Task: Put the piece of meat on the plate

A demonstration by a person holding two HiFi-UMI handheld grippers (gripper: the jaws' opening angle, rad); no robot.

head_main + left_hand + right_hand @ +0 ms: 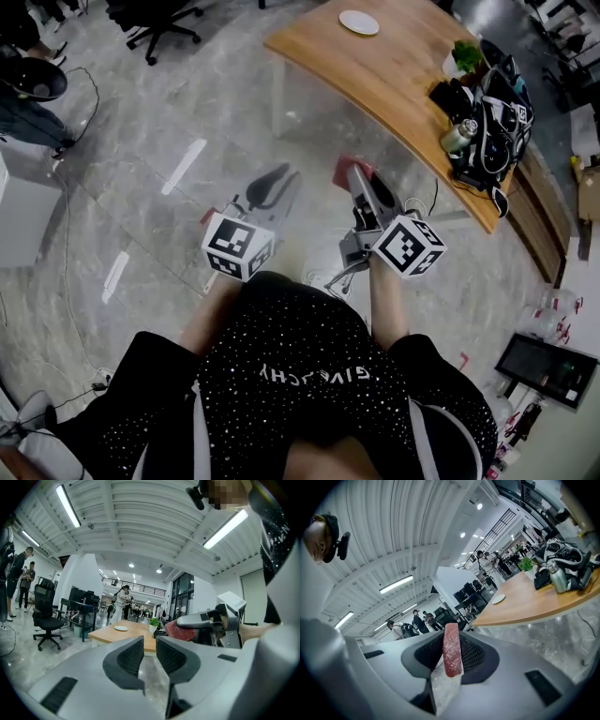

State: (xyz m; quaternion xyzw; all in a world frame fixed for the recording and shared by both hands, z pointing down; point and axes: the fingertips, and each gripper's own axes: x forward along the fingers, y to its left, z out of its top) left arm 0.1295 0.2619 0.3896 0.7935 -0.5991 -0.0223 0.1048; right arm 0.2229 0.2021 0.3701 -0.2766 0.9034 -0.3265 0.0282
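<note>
Right gripper view, piece of meat [452, 657] pinched upright in right claw [451, 643]

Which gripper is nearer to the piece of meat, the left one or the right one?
Right. The right gripper grips the meat between its jaws. The left gripper is beside it, apart from the meat, jaws empty.

Left gripper [277, 178] and right gripper [359, 174] side by side over grey stone floor [169, 103], near wooden table [403, 80]. Red piece of meat [348, 166] at right gripper's tip. White plate [359, 22] on table's far end, well apart.
</note>
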